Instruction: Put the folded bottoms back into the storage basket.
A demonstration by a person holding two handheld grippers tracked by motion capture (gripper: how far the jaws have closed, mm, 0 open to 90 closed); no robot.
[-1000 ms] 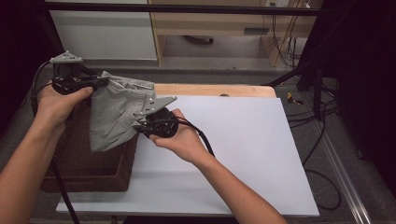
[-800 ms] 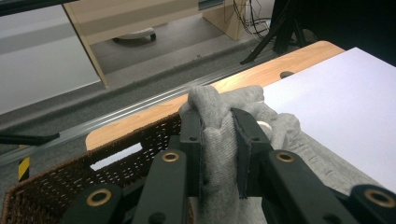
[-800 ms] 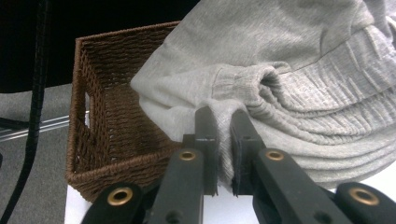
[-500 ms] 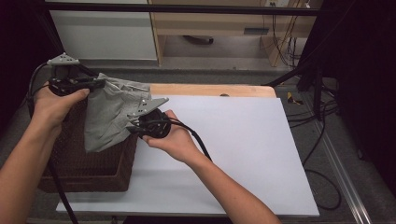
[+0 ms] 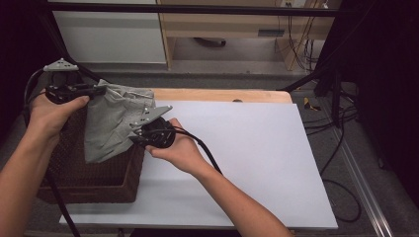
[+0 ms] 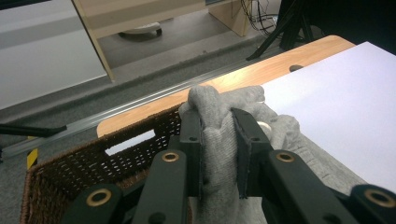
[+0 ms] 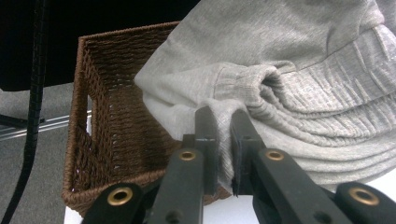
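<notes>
A grey knit garment point(image 5: 114, 124) hangs between my two grippers over a brown wicker basket point(image 5: 104, 183) at the table's left. My left gripper point(image 5: 97, 90) is shut on the garment's upper edge; in the left gripper view the cloth point(image 6: 219, 135) is pinched between the black jaws of that gripper point(image 6: 218, 126). My right gripper point(image 5: 137, 140) is shut on a ribbed fold lower down, seen as bunched cloth point(image 7: 289, 79) in front of the right gripper point(image 7: 224, 122). The garment's lower part droops into the basket point(image 7: 116, 135).
The basket stands at the left edge of a white table sheet point(image 5: 247, 158) laid over a wooden tabletop point(image 5: 217, 95). A pale cabinet point(image 5: 108, 37) and cables point(image 5: 336, 118) lie beyond the table. A black cable point(image 5: 207, 153) trails from the right gripper across the sheet.
Both hands with the garment have shifted slightly left and down toward the basket; the cloth now hangs lower over it. Both grips have stayed shut.
</notes>
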